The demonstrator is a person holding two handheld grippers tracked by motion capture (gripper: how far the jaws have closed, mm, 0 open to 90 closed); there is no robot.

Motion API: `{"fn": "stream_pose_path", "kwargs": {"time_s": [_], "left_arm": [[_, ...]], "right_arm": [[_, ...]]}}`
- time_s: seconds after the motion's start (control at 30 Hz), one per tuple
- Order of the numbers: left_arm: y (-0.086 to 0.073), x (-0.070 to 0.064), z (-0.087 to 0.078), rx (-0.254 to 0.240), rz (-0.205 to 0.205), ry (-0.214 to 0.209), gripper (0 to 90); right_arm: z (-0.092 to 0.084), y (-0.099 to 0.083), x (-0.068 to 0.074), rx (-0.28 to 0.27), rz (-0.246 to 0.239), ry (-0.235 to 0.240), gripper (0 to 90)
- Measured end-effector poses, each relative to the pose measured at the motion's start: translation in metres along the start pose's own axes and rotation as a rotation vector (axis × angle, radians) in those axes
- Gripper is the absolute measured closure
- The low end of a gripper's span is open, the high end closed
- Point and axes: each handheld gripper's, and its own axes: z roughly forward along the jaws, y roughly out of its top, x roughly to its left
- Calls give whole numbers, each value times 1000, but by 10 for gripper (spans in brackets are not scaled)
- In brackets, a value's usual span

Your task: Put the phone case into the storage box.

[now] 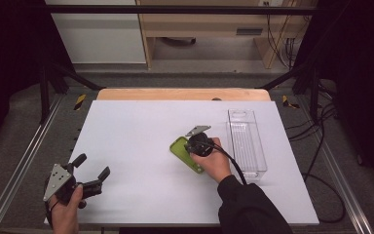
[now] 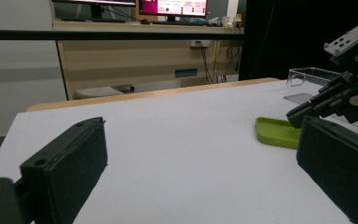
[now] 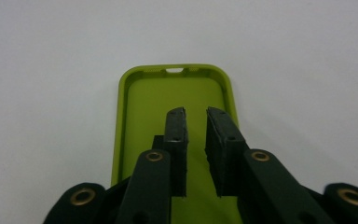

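Note:
A green phone case (image 1: 179, 147) lies hollow side up on the white table, right of its middle. My right gripper (image 1: 193, 147) points down into it. In the right gripper view its jaws (image 3: 196, 113) stand close together with a narrow gap over the floor of the case (image 3: 140, 107), and nothing is pinched between them. My left gripper (image 1: 92, 165) hovers near the front left corner with its jaws wide apart and empty. The left gripper view (image 2: 200, 154) looks across the table at the case (image 2: 275, 130) and the right gripper (image 2: 310, 108).
A clear plastic bin (image 1: 246, 141) stands lengthwise just right of the case; its rim (image 2: 307, 73) is also seen from the left gripper. The white table top (image 1: 136, 131) is ringed by a metal frame. Shelving and cables lie beyond the far edge.

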Motion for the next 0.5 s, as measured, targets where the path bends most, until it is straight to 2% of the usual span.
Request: {"fn": "stream_pose_path", "kwargs": {"time_s": [0.2,0.5], "left_arm": [[0,0,0,1,-1,1,13],[0,0,0,3,0,-1,13]], "right_arm": [[3,-1,5,24,-2,31,888],[4,-4,10,58,-5,77,900]]}}
